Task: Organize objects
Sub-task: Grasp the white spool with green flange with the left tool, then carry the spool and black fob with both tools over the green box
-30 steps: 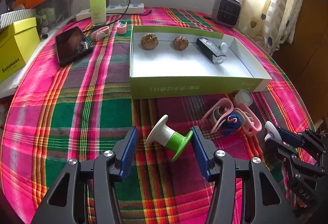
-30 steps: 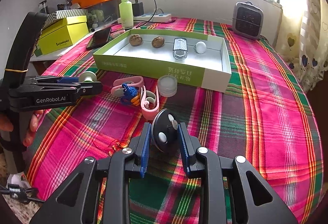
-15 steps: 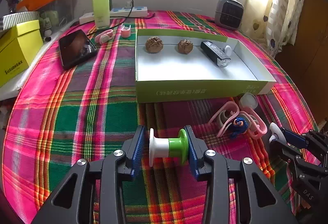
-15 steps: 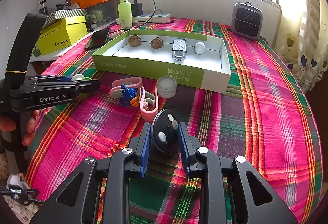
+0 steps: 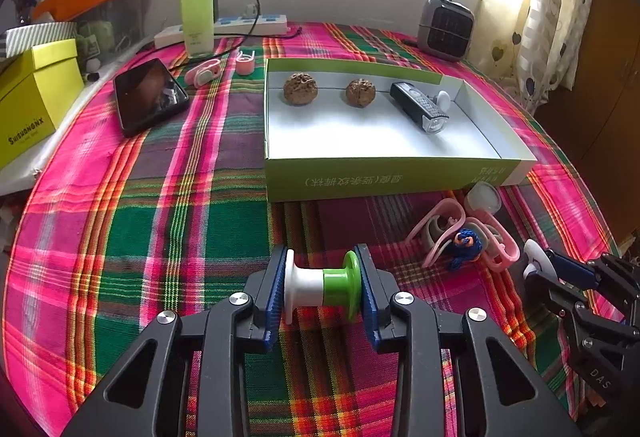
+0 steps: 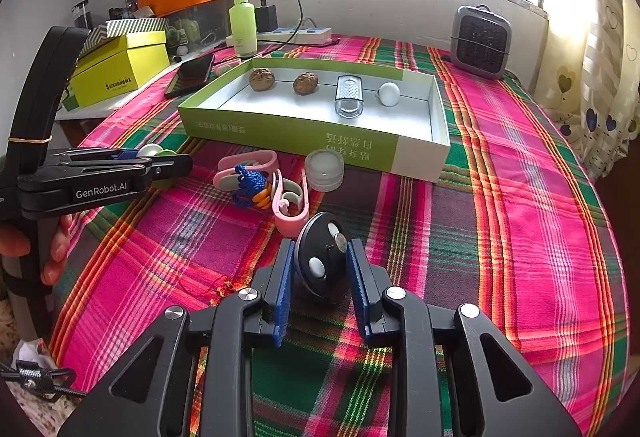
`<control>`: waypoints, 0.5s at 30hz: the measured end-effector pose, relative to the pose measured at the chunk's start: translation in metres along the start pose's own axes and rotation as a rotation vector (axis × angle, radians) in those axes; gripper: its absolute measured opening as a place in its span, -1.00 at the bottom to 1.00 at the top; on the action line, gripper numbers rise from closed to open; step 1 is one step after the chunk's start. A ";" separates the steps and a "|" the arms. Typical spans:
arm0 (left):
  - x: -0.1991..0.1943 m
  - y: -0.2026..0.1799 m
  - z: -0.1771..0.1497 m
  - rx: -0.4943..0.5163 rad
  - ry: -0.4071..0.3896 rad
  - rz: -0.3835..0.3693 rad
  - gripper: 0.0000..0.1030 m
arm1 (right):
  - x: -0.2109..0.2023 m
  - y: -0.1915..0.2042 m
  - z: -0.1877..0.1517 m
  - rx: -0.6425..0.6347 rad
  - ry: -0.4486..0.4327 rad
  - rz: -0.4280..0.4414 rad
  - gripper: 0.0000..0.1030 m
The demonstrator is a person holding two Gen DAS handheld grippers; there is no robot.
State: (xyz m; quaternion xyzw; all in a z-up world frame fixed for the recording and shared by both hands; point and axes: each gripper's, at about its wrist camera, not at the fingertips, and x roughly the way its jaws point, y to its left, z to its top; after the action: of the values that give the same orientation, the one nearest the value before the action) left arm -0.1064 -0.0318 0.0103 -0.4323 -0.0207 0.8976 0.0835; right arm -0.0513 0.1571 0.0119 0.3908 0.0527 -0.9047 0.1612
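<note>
Both wrist cameras look steeply down past their jaws, close over the plaid tablecloth (image 5: 120, 237); both views share the green tray (image 6: 288, 135) beyond the jaws.

Plaid-clothed tabletop (image 5: 120, 237); green tray (image 5: 360, 181) at centre; phone (image 5: 148, 97) at ten o'clock; heater (image 5: 446, 27) at one o'clock; pink clips (image 5: 460, 233) at four.

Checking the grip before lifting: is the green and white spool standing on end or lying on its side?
On its side: the spool lies across the left hand-held gripper, one flange against each blue pad.
</note>
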 end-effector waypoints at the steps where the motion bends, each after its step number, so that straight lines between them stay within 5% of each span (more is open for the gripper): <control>1: 0.000 0.000 0.000 -0.001 0.000 -0.001 -0.40 | 0.000 -0.001 0.000 0.000 0.000 0.000 -0.47; 15: -0.009 -0.005 0.005 0.009 -0.022 -0.012 -0.40 | -0.003 -0.002 0.004 -0.001 -0.010 0.002 -0.47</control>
State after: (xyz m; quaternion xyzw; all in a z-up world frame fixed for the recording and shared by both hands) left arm -0.1041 -0.0278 0.0214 -0.4221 -0.0202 0.9018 0.0907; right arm -0.0526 0.1586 0.0167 0.3862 0.0520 -0.9065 0.1628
